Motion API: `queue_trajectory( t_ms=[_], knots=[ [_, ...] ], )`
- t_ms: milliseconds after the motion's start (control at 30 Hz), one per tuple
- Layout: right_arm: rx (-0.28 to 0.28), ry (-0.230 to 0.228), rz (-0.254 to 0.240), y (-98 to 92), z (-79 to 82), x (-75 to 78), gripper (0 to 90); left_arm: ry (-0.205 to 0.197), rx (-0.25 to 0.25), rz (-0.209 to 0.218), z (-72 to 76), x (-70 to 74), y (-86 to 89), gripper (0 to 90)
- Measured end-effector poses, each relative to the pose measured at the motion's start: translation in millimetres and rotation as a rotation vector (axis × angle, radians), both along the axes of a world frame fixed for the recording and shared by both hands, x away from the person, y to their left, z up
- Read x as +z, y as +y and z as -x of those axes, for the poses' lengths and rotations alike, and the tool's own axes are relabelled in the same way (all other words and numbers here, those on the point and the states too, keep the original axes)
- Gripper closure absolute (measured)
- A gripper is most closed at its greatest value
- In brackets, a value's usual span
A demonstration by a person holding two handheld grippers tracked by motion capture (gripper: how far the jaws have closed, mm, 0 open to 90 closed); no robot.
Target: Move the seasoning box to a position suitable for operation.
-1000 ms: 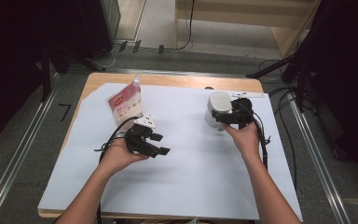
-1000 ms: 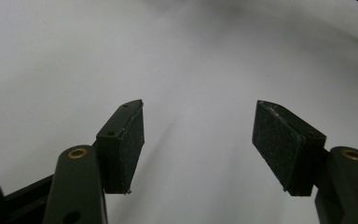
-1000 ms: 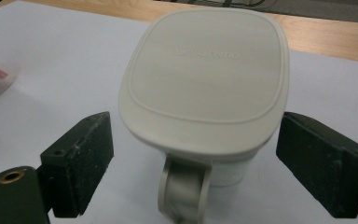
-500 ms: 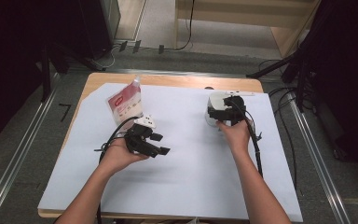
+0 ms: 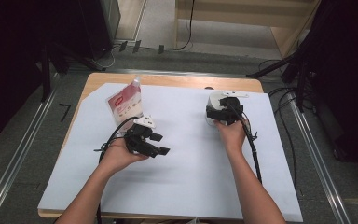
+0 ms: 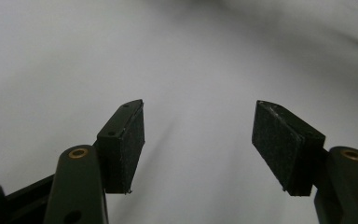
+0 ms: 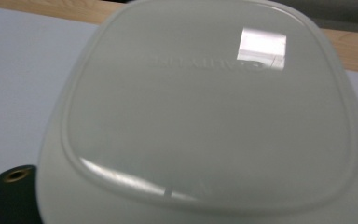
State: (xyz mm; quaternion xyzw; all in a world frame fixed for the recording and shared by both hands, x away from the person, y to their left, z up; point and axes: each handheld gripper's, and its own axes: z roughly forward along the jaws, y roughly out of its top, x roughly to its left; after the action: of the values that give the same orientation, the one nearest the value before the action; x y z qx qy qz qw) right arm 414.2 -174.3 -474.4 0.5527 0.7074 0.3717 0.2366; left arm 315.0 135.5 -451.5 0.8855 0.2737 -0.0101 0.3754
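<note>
The right gripper [image 5: 221, 111] has been moving away from the person and down a little since the earlier pictures. Now it is sitting right over the white container [image 5: 213, 103], close above its lid [image 7: 205, 107]. The left gripper [image 5: 154, 143] has been staying in the same spot near the middle of the white sheet [image 5: 182, 177], and the red and white pouch [image 5: 123, 102] has not been moving either.

The white container is standing upright near the far right part of the sheet, close to the wooden table edge [image 5: 177, 80]. Its lid is facing straight up. The lid is a rounded square, so no side is looking clearly longer than another. The raised letters on it are showing upside down in the right gripper view.

The pouch is standing up at the far left of the sheet, with its long side going up and down.

The left gripper is holding its jaws wide apart, with nothing but bare sheet between its pads [image 6: 126, 144].

The right gripper is hiding most of the container in the high view. In the right gripper view the lid is covering the jaws, with just one dark corner peeking out at the bottom left, so it is not possible to tell if that claw is released or clenched. The letters on the lid are too faint to read.
</note>
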Motion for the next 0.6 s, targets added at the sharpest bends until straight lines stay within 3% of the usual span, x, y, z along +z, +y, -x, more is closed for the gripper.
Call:
queue_trajectory(
  t_ms=[433,600],
  knots=[
    [0.024,0.019,-0.018,-9.4,1.0,4.7,14.9,-0.005,0.008,-0.010,-0.9,-0.1,2.7,35.8],
    [0.074,-0.022,0.022,-10.2,8.5,16.6,14.9,-0.001,0.017,0.002,-1.0,0.1,4.5,36.3]
  ],
)
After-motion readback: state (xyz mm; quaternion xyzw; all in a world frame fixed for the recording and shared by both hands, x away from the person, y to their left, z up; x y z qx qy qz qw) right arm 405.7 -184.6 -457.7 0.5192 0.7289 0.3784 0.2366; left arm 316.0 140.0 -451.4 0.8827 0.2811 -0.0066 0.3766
